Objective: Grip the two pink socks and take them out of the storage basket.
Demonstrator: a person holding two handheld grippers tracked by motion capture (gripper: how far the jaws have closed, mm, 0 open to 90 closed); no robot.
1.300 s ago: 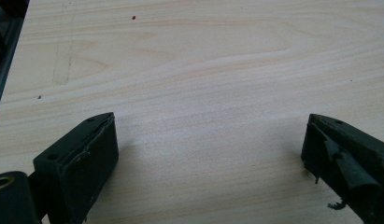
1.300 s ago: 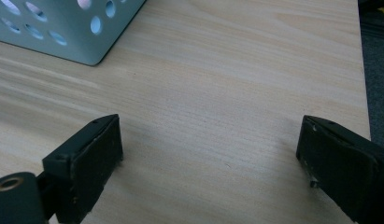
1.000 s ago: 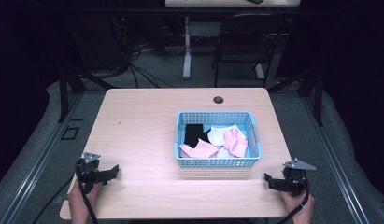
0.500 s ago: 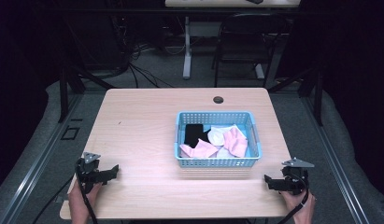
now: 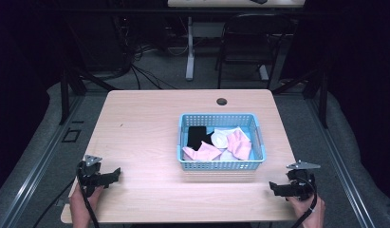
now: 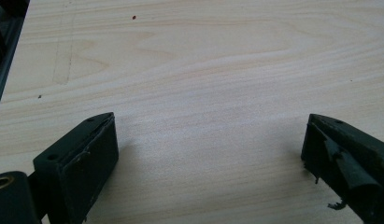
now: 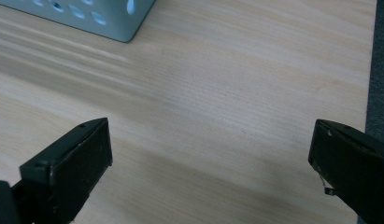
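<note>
A blue plastic basket [image 5: 221,165] stands right of the table's middle. It holds pink cloth pieces [image 5: 240,143], a black piece [image 5: 197,136] and a white one [image 5: 220,139]. My left gripper [image 5: 112,175] rests low at the near left of the table, open, with bare wood between its jaws [image 6: 208,154]. My right gripper [image 5: 274,187] sits at the near right, below the basket's corner [image 7: 101,16]. Its jaws have just been opening and now stand wide apart with nothing between them [image 7: 210,158].
The light wood table [image 5: 145,128] has a dark round grommet hole [image 5: 221,101] near its far edge. Its right edge [image 7: 369,70] runs close beside my right gripper. Beyond the table stand a dark chair [image 5: 249,52] and floor cables [image 5: 135,66].
</note>
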